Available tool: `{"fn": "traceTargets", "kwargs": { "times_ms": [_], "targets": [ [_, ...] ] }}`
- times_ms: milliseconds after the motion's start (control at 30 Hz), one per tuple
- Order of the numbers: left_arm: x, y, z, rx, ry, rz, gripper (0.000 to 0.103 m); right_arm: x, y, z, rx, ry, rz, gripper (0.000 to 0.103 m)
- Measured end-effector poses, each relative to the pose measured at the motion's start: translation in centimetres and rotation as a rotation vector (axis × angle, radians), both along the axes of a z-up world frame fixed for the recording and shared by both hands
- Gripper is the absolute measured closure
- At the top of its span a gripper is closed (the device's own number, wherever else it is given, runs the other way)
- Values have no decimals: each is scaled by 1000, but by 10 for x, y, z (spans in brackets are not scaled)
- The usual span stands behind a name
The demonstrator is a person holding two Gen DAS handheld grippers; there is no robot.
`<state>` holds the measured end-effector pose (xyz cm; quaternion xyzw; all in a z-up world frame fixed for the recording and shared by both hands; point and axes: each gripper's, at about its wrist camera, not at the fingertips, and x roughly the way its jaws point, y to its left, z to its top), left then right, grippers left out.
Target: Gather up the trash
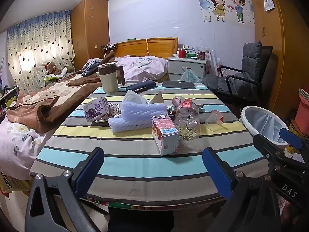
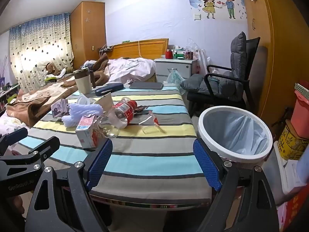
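On the striped tablecloth point(image 1: 135, 160) lies a heap of trash. A red carton point(image 1: 165, 135) stands nearest, with a clear bottle with a red label point(image 1: 186, 119) on its side next to it. Behind them are lavender foam netting point(image 1: 139, 116), a purple carton point(image 1: 95, 109) and a small clear wrapper point(image 1: 215, 117). A white-rimmed bin with a bag liner point(image 2: 235, 133) stands off the table's right edge. My left gripper point(image 1: 152, 160) is open and empty, short of the red carton. My right gripper point(image 2: 152, 148) is open and empty too, between the carton point(image 2: 87, 133) and the bin.
At the table's far end stand a lidded mug point(image 1: 109, 78), a dark glasses case point(image 1: 141, 86) and a phone point(image 1: 178, 85). A bed with a brown blanket point(image 1: 38, 104) runs along the left side. A black armchair point(image 2: 227, 83) and a red box point(image 2: 300, 114) are on the right.
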<state>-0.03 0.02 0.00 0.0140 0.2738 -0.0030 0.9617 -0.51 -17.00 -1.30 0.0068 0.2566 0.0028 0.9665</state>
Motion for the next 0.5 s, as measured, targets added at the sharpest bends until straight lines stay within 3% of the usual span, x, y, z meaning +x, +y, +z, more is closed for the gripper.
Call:
{"fn": "traceTargets", "kwargs": {
  "times_ms": [500],
  "targets": [
    [-2,-9,-1,4,4,4,0,-5,-6,-1,19,1,-9,17]
  ]
}}
